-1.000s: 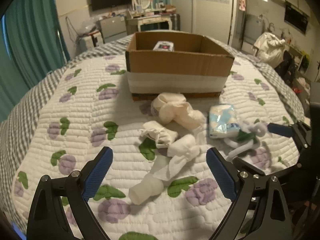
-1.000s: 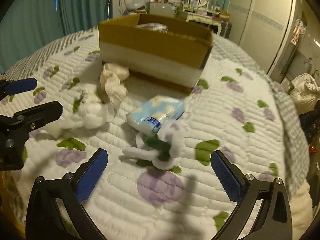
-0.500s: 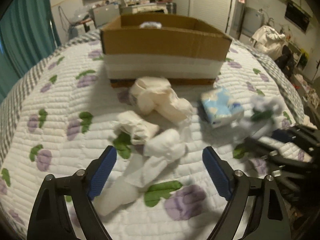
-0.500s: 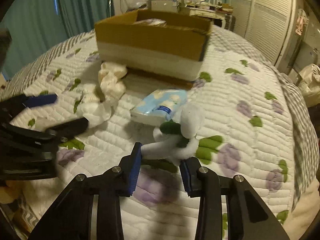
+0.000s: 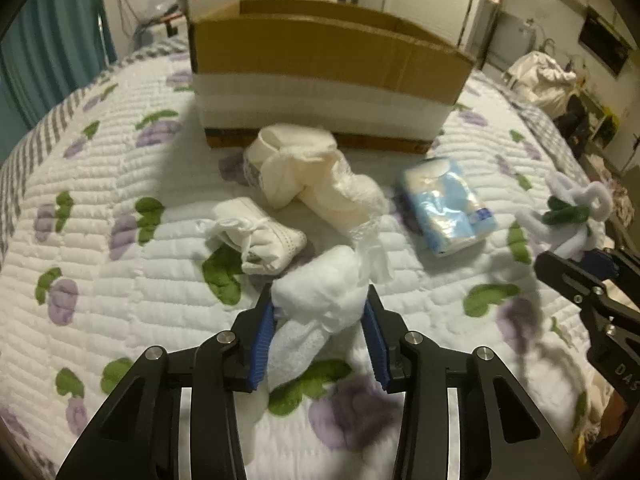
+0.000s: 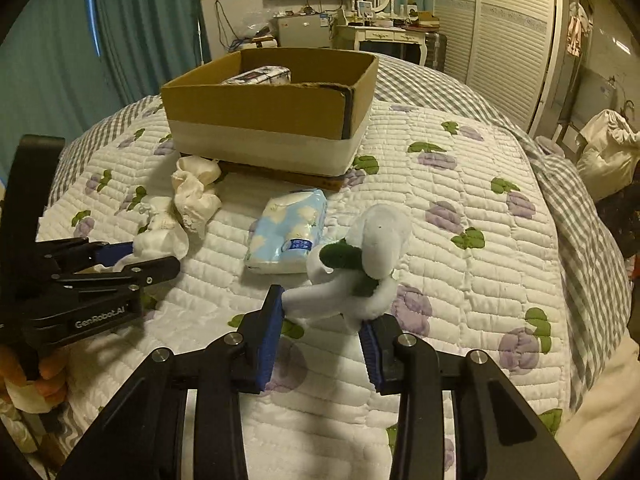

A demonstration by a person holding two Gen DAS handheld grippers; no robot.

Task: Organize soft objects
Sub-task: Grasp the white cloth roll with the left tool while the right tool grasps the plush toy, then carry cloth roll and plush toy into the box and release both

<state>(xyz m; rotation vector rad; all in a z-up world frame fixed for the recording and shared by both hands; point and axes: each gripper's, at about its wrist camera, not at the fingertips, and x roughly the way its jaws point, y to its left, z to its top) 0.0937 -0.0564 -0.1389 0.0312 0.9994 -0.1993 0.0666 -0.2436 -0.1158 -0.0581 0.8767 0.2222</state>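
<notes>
My left gripper (image 5: 320, 316) is shut on a white rolled sock (image 5: 316, 300) lying on the quilt. My right gripper (image 6: 324, 320) is shut on a white and green plush toy (image 6: 360, 264) and holds it above the quilt; the toy also shows in the left wrist view (image 5: 568, 216). A cream lace cloth bundle (image 5: 312, 172), a small white folded sock (image 5: 256, 236) and a blue tissue pack (image 5: 444, 212) lie between the grippers and the cardboard box (image 6: 272, 112). The box holds a patterned pack (image 6: 260, 76).
The bed's quilt (image 6: 460, 208) has purple and green flower prints and a grey checked border. The left gripper (image 6: 120, 260) shows at the left of the right wrist view. A dresser, a mirror and a television stand behind the bed.
My left gripper has moved forward and closed on the white rolled sock. My right gripper closed on the plush toy and has lifted it off the quilt.
</notes>
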